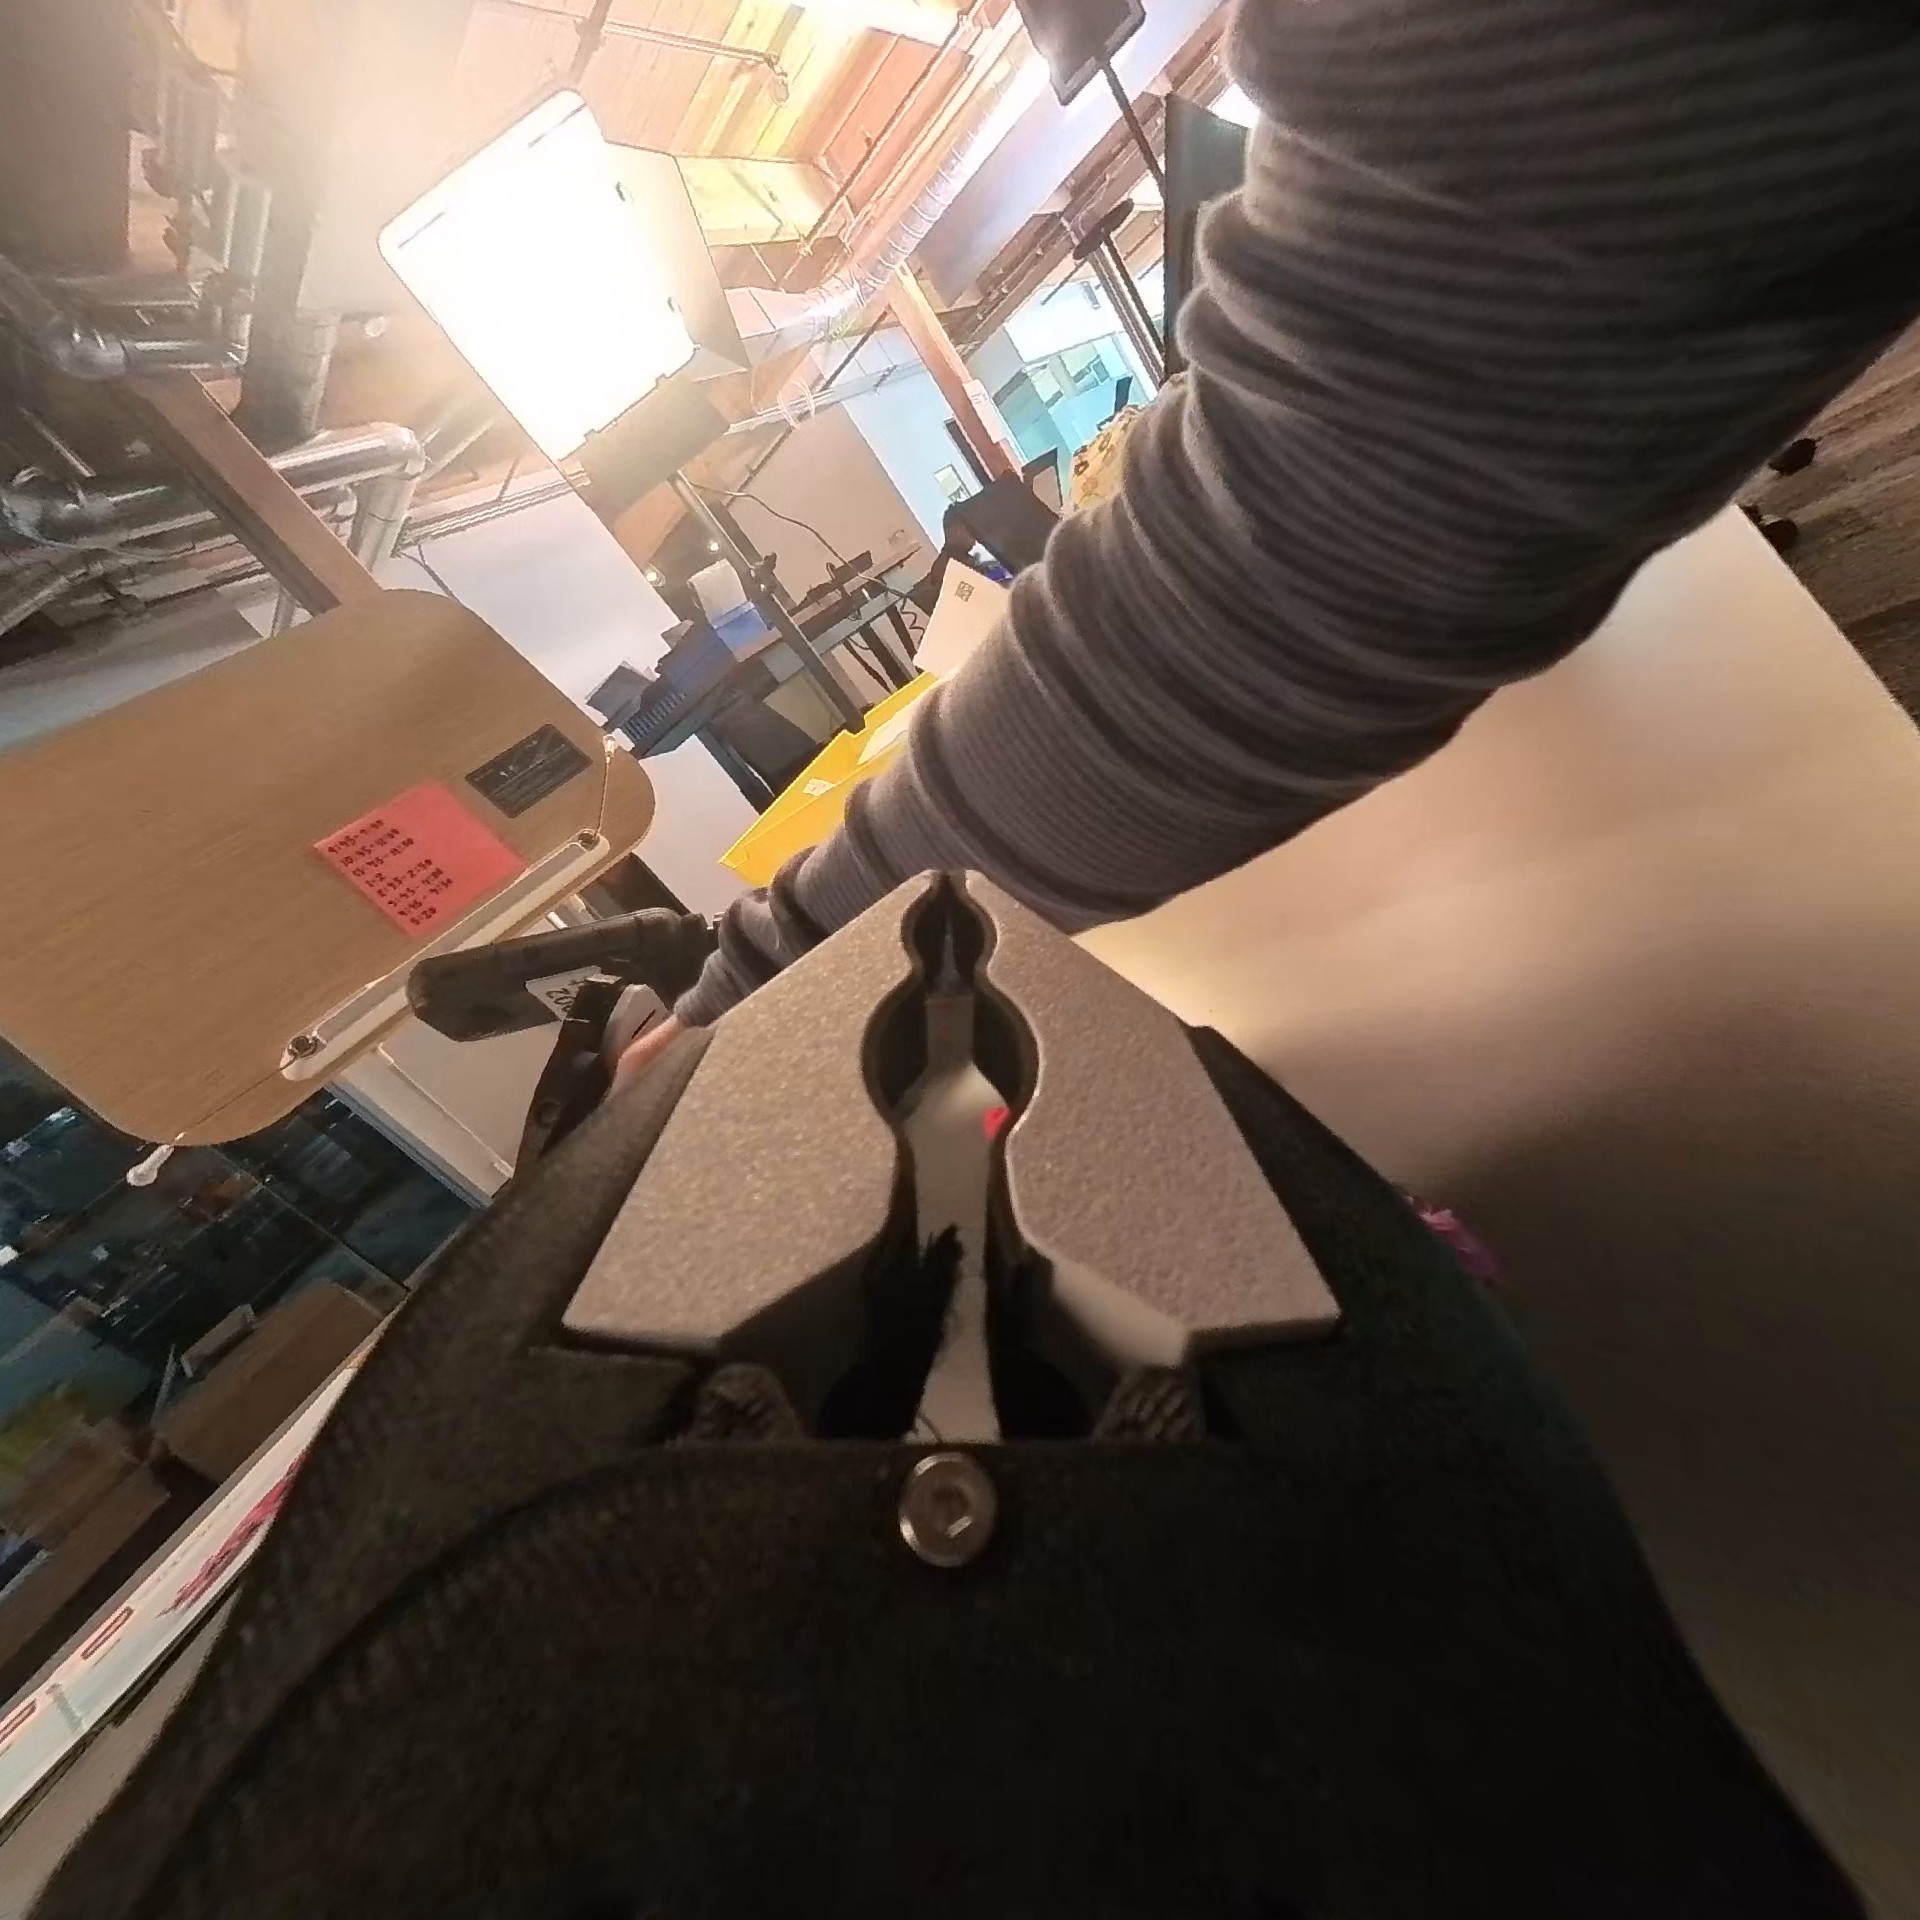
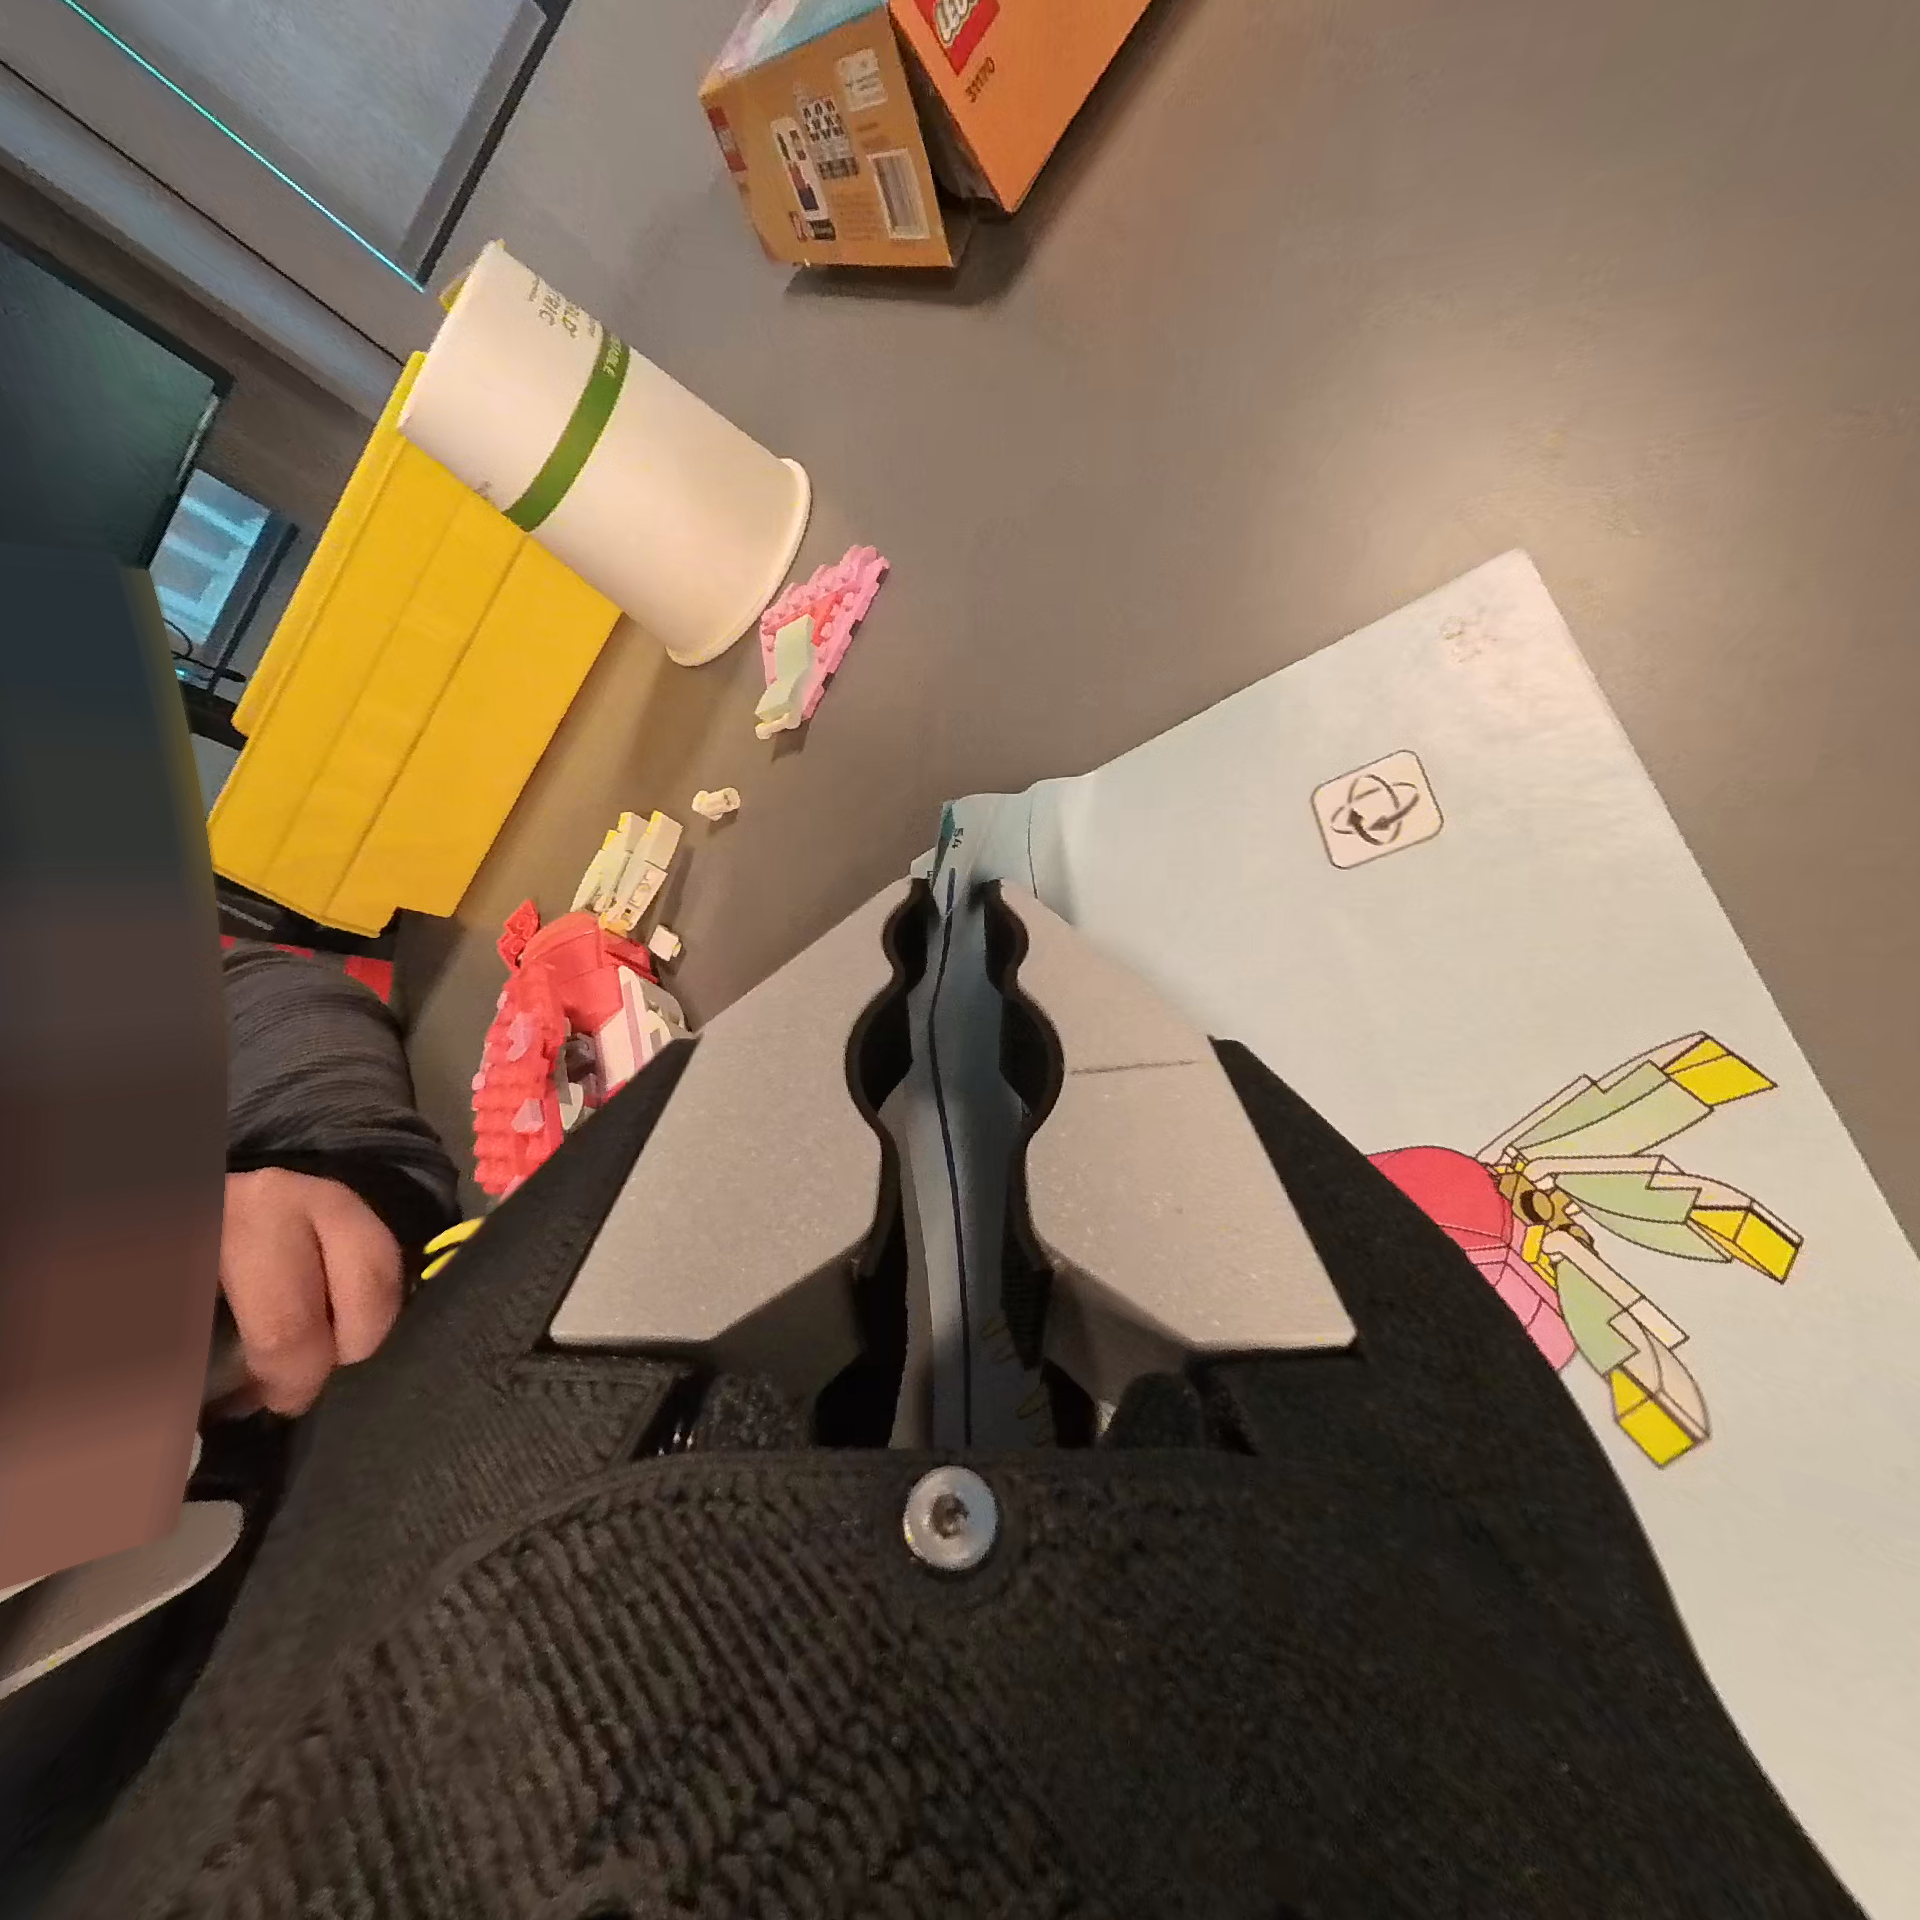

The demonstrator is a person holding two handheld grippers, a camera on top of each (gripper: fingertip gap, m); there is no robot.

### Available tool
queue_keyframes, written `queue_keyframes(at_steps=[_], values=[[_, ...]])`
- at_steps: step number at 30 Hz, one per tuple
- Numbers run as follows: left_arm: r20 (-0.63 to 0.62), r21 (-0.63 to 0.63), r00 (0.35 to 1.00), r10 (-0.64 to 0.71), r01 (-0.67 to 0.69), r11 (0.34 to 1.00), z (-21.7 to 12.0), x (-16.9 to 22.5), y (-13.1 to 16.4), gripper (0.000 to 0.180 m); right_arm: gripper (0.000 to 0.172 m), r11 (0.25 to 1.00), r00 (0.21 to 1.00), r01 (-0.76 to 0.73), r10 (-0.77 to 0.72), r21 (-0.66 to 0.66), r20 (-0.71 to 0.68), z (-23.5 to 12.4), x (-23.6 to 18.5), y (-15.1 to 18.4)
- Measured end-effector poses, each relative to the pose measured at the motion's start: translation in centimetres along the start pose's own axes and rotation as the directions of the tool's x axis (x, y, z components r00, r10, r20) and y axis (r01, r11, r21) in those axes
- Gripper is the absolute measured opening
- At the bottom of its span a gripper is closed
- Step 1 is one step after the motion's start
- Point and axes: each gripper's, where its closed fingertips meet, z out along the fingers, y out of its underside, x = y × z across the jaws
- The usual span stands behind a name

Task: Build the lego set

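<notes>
Much of each wrist view is filled by the gripper's own black body, so what lies directly beneath them is hidden. The right gripper (image 2: 951, 894) has its grey fingers (image 2: 790, 1122) drawn nearly together on a turned-up corner of the pale blue instruction booklet (image 2: 1351, 987); the page edge runs up the narrow slot between them and pokes out past the tips, while the rest of the booklet lies flat on the grey table (image 2: 1247, 364) to the right, its lower part cut off by the frame. The left gripper (image 1: 945, 894) is tilted up toward the ceiling, its fingers (image 1: 790, 1122) closed tip to tip; something white with a red speck shows deep in the slot, too unclear to name. A hand (image 2: 301, 1278) grips low at the left in the right wrist view, and a striped grey sleeve (image 1: 1351, 520) reaches across the left one. Beyond the right fingertips sit a red brick model (image 2: 551, 1039), loose pale bricks (image 2: 634, 862), a small pink brick build (image 2: 821, 623), a tipped white paper cup (image 2: 613, 468), a yellow bin (image 2: 416, 675) and, farthest, a cardboard toy box (image 2: 894, 125).
</notes>
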Motion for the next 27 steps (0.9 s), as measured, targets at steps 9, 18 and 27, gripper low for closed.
queue_keyframes(at_steps=[9,18,27], values=[[-0.028,0.007,1.000,0.006,-0.006,1.000,0.0,0.7,-0.2,0.000,0.011,0.972,0.956,0.231,-0.236,-0.045,-0.177,0.5,0.1,0.7],[-0.039,0.006,0.999,0.013,-0.012,1.000,-0.1,0.9,-0.3,0.000,0.016,0.941,0.909,0.328,-0.340,-0.088,-0.243,0.7,0.0,1.1],[-0.058,0.005,0.998,0.015,-0.014,1.000,-0.1,1.2,-0.2,0.000,0.021,0.932,0.889,0.351,-0.363,-0.093,-0.280,0.8,0.0,1.1]])
